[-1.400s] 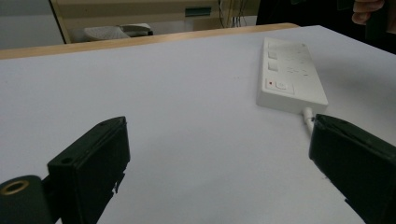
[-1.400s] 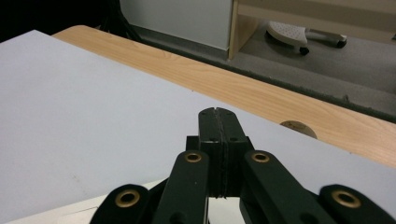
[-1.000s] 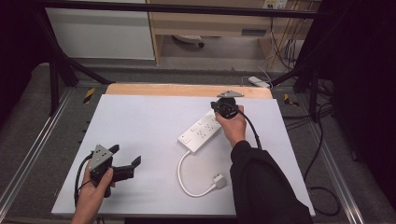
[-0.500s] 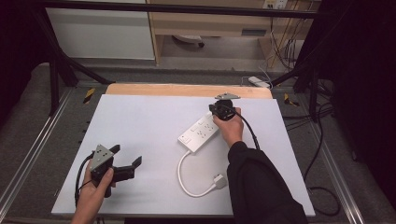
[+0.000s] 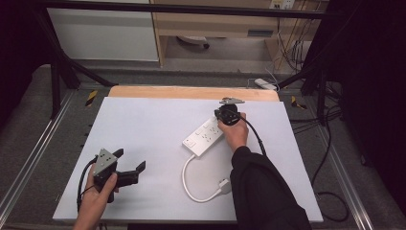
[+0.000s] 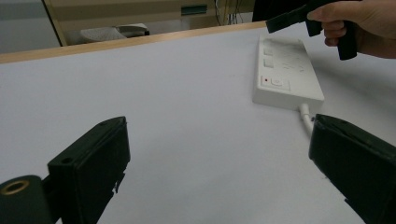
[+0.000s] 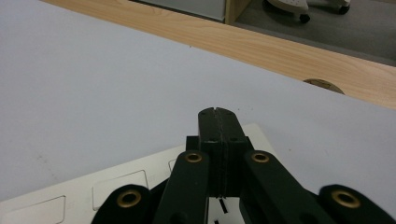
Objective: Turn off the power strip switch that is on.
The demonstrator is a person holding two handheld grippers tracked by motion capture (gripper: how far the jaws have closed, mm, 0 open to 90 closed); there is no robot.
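right gripper (image 5: 227, 111) jaws pressed together, empty, hovering over far end of power strip (image 5: 205, 136). left gripper (image 5: 131, 168) wide open, idle. plug (image 5: 224, 184) loose on table, looks barely started tbh

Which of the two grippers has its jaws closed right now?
The right gripper, held over the far end of the white power strip: its jaws are pressed together with nothing between. The left gripper near the front edge has its jaws spread wide.
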